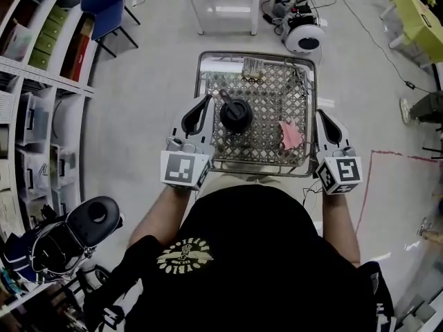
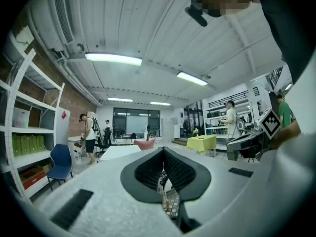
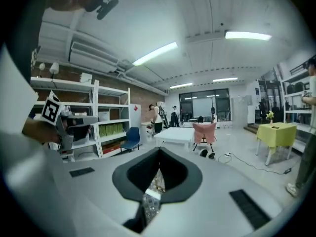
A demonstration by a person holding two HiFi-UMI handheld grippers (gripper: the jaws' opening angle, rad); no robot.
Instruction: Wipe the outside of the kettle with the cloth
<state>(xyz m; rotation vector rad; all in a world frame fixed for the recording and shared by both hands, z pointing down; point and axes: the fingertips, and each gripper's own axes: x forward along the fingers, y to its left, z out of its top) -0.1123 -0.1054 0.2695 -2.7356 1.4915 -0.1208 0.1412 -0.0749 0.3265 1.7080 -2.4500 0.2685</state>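
— Kettle (image 1: 235,114) first: where is it?

— Upright on the mesh table (image 1: 270,95), towards its left half, handle up. Nothing touches it.

— And the cloth (image 1: 291,135)?

— It is pink and crumpled, and lies on the same mesh to the right of the kettle, apart from it. Neither tool holds it.

— So what are the tools doing?

— The left gripper (image 1: 205,102) is held at the table's left edge, just beside the kettle. The right gripper (image 1: 322,117) is at the right edge, near the cloth. Both are lifted clear of the mesh. Their own views look out level across the room, at shelves and ceiling lights rather than at the kettle.

— Jaws?

— Each pair is pressed together at the tips with nothing pinched. Through the slit below the tips only a bit of mesh shows.

— How far along is the wiping, then?

— I can't settle that. With the cloth lying loose and the kettle alone, the cloth may be waiting to be picked up. It may equally have been set down after a wipe.

— Does the kettle's surface help?

— No. It is small and black from above, and I see no smear or shine that would decide it.

— Anything certain?

— Only that no cloth is on the kettle now.
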